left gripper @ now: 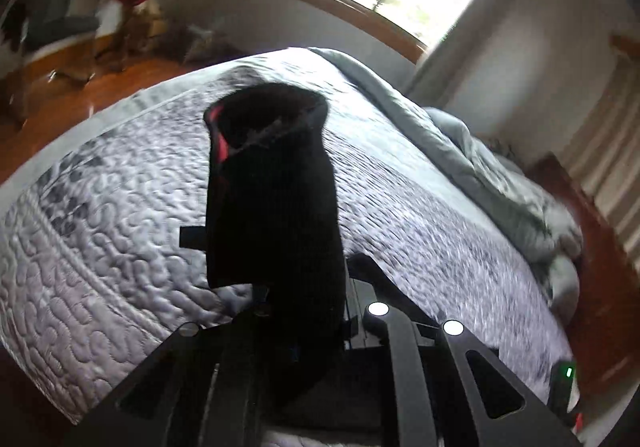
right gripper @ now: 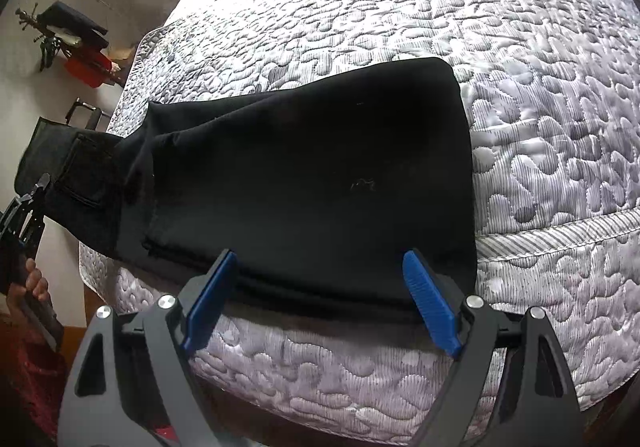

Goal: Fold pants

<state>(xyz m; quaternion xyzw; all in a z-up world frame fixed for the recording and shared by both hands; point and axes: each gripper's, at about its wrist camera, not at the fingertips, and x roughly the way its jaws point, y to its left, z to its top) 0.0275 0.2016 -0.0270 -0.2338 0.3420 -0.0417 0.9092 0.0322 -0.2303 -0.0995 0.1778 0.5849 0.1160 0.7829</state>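
Black pants mid-fold on bed: left gripper lifting one end, right gripper spread at the near edge.

Pants (right gripper: 312,175) lie on the quilt (right gripper: 520,47) at frame centre, long axis left-right; folded end at right. Right gripper (right gripper: 320,303) spread wide, blue pads (right gripper: 430,307) straddling the near hem w/o pinching. Left gripper (left gripper: 280,311) pinches the raised end, cloth hanging up centre frame & hiding its fingertips. In right view, that end trails off bed at left edge, pocket showing; left gripper nearer it.

The black pants (left gripper: 272,207) cover the left gripper (left gripper: 276,311), hiding its fingertips. The far quilt (left gripper: 460,231) and room are motion-blurred.
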